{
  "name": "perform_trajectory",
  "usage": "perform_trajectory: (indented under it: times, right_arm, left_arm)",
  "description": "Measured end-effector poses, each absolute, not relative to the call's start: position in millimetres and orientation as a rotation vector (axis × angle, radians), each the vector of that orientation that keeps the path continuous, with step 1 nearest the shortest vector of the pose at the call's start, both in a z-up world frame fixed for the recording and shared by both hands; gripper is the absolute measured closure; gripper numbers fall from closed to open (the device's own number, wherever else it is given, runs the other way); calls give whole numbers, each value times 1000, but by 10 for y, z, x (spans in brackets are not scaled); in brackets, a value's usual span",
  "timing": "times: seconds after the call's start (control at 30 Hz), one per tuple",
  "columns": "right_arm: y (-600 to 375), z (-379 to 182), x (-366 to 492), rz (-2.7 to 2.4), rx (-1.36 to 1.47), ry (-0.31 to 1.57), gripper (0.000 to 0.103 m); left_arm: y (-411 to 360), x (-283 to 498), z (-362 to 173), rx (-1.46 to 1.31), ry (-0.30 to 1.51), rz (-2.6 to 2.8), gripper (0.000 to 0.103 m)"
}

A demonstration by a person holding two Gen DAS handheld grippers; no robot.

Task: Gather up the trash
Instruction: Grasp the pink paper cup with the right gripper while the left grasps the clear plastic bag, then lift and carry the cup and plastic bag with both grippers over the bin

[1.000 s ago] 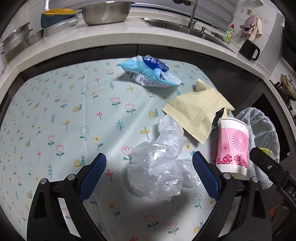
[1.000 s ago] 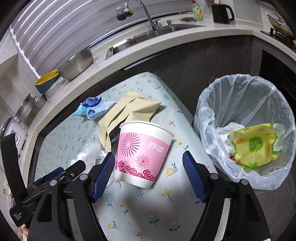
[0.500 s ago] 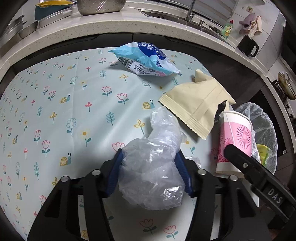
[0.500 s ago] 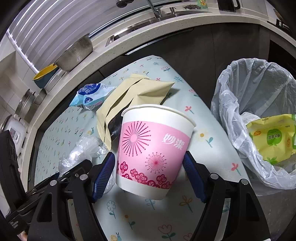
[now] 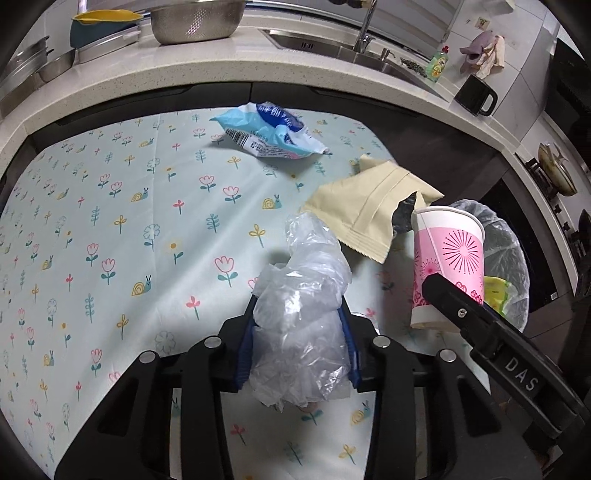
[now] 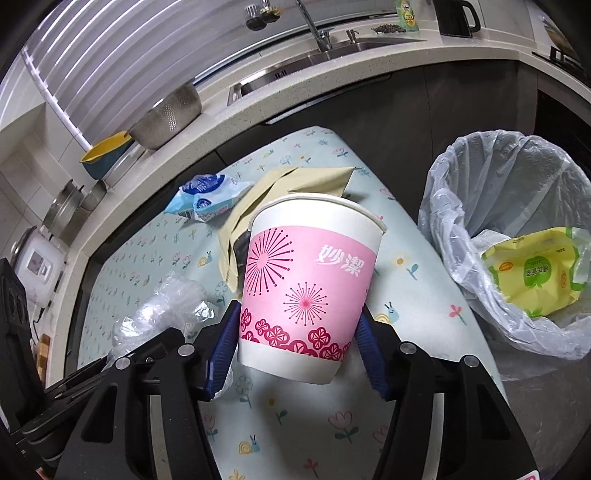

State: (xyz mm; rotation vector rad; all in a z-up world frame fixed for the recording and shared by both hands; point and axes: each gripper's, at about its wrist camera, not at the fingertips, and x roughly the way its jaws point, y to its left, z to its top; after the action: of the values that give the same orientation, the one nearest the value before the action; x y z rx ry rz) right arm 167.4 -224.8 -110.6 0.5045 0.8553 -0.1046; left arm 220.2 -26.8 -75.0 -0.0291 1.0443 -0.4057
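Note:
My left gripper (image 5: 297,350) is shut on a crumpled clear plastic bag (image 5: 303,317), held just above the flowered tablecloth (image 5: 110,229). My right gripper (image 6: 295,350) is shut on a pink and white paper cup (image 6: 306,291), lifted off the table and upright. The cup also shows in the left wrist view (image 5: 447,266), and the bag in the right wrist view (image 6: 162,310). A lined trash bin (image 6: 509,206) with a yellow-green packet (image 6: 532,273) inside stands right of the table. A blue and white wrapper (image 5: 269,133) and a beige pouch (image 5: 369,210) lie on the table.
A curved kitchen counter (image 5: 221,74) runs behind the table, with a steel colander (image 5: 195,18), a sink (image 6: 325,55) and a black mug (image 5: 476,96). Dark cabinets stand below the counter. A rice cooker (image 6: 37,266) stands at the left.
My left gripper closed on the plastic bag and lifted it. My right gripper closed on the paper cup and raised it off the table, nearer the bin.

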Motion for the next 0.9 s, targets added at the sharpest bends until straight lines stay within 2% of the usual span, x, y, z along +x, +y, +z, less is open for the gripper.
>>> perform_trajectory:
  times: [0.27, 0.9]
  right_arm:
    - [-2255, -864, 1345, -93, 490, 832, 45]
    - [-1831, -1093, 381, -28, 453, 937, 45]
  left_arm:
    - [-287, 1916, -431, -27, 996, -433, 66]
    - [-183, 1222, -297, 7, 986, -456, 66]
